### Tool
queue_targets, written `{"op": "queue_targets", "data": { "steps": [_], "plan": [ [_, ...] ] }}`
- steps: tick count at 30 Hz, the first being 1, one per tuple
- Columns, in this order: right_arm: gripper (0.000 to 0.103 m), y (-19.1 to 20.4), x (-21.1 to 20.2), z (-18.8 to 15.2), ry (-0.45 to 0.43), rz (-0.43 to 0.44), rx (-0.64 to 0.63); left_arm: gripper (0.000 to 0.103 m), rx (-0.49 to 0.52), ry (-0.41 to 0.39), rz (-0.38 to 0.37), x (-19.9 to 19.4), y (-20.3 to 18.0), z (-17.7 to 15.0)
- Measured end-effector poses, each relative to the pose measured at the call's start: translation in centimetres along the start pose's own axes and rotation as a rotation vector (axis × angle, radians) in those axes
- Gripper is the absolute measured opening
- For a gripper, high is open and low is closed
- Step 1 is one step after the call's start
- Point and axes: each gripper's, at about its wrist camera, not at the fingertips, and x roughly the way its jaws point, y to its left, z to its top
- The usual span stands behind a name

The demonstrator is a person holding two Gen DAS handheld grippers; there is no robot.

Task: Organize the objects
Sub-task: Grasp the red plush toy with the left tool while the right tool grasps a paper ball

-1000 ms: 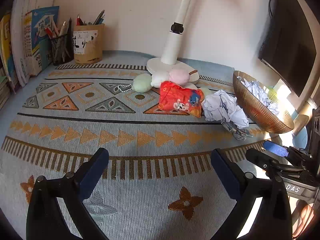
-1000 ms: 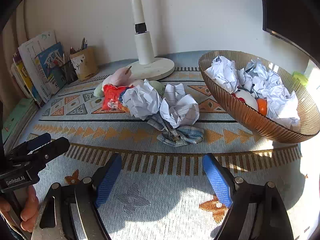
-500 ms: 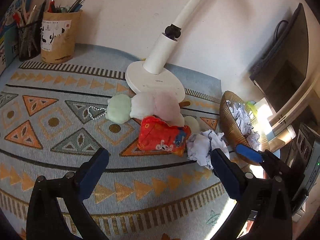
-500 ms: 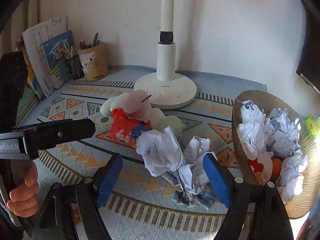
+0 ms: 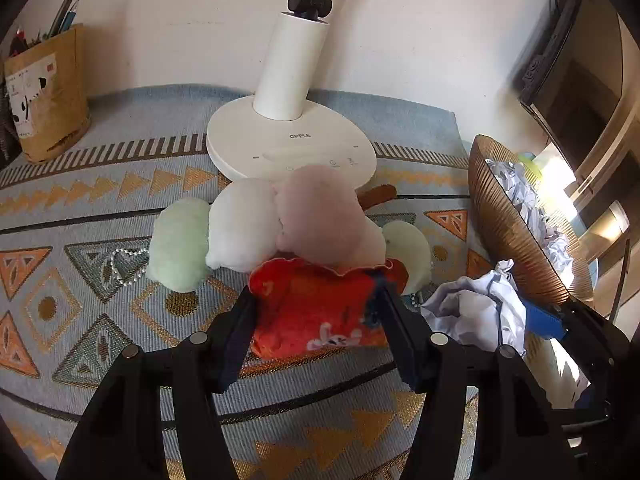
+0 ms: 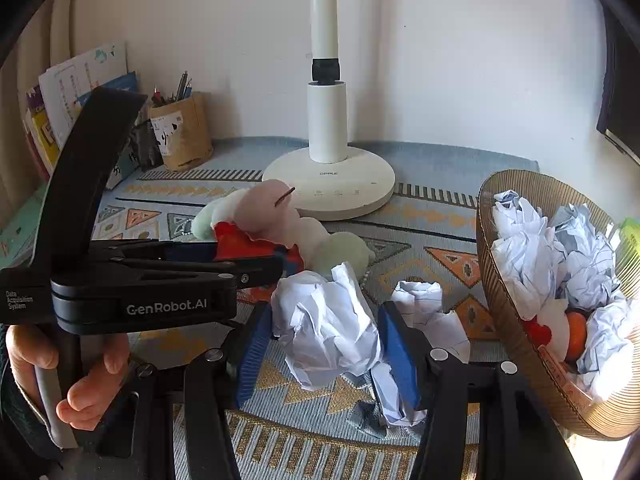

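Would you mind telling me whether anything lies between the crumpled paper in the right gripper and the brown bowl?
A second paper ball lies on the mat between the held paper ball and the brown bowl; above it, nothing visible blocks the way.

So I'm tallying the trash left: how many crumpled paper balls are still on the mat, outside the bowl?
2: one paper ball between the right claw's pads, another paper ball just right of it. More may be hidden.

Plain white wall (image 6: 460,60), patterned blue-grey woven mat (image 5: 100,280), white lamp base (image 5: 292,148), sunlight from the right.
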Motion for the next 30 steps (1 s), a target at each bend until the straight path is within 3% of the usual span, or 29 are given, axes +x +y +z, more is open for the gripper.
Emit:
{"op": "queue_targets", "data": {
  "steps": [3, 4, 5, 8, 11, 13, 15, 16, 19, 21, 23, 25, 27, 28, 30],
  "plan": [
    [0.054, -0.1, -2.3, -0.7, -0.036, 0.024, 0.007, 0.044, -0.002, -0.018, 0.031, -1.5, -0.2, -0.8],
    [0.054, -0.2, -3.1, -1.0, -0.044, 0.031, 0.012, 0.039, -0.029, -0.017, 0.039, -2.1, -0.1, -1.2],
    [0.054, -0.3, -3.8, -1.3, -0.048, 0.044, 0.022, 0.027, -0.062, -0.019, 0.047, -2.9, 0.2, -1.7],
    [0.054, -0.9, -5.2, -2.5, -0.052, 0.106, 0.083, 0.018, -0.184, -0.006, 0.001, -4.7, 1.0, -3.7],
    [0.054, -1.4, -5.6, -3.9, -0.037, 0.143, 0.13, 0.016, -0.302, 0.035, -0.068, -5.2, 1.5, -5.9],
    [0.054, -1.5, -5.4, -4.8, -0.023, 0.15, 0.133, 0.016, -0.327, 0.093, -0.114, -4.8, 1.5, -7.0],
    [0.054, -1.7, -5.3, -5.6, -0.019, 0.158, 0.141, 0.017, -0.304, 0.104, -0.076, -4.9, 1.4, -7.5],
    [0.054, -1.9, -5.1, -5.8, -0.018, 0.17, 0.151, 0.018, -0.267, 0.08, -0.009, -5.2, 1.2, -7.3],
    [0.055, -2.4, -4.5, -6.1, -0.008, 0.183, 0.176, 0.049, -0.17, -0.039, 0.191, -6.3, 0.5, -6.4],
    [0.055, -2.6, -4.5, -6.0, -0.019, 0.191, 0.182, 0.065, -0.115, -0.066, 0.206, -6.2, -0.2, -5.6],
    [0.055, -2.8, -4.1, -6.1, -0.006, 0.19, 0.194, 0.092, -0.06, -0.061, 0.173, -5.3, -1.2, -4.6],
    [0.055, -3.0, -4.0, -6.2, 0.003, 0.196, 0.201, 0.094, 0.017, -0.06, 0.186, -4.0, -2.0, -3.8],
    [0.055, -3.1, -4.1, -6.3, -0.002, 0.209, 0.205, 0.09, 0.06, -0.037, 0.231, -2.7, -2.8, -3.2],
    [0.055, -3.2, -4.1, -6.3, -0.007, 0.212, 0.209, 0.084, 0.072, -0.018, 0.221, -1.9, -3.0, -3.0],
    [0.055, -3.3, -4.2, -6.3, -0.009, 0.204, 0.213, 0.081, 0.085, 0.007, 0.209, -1.3, -3.1, -3.3]
  ]
}}
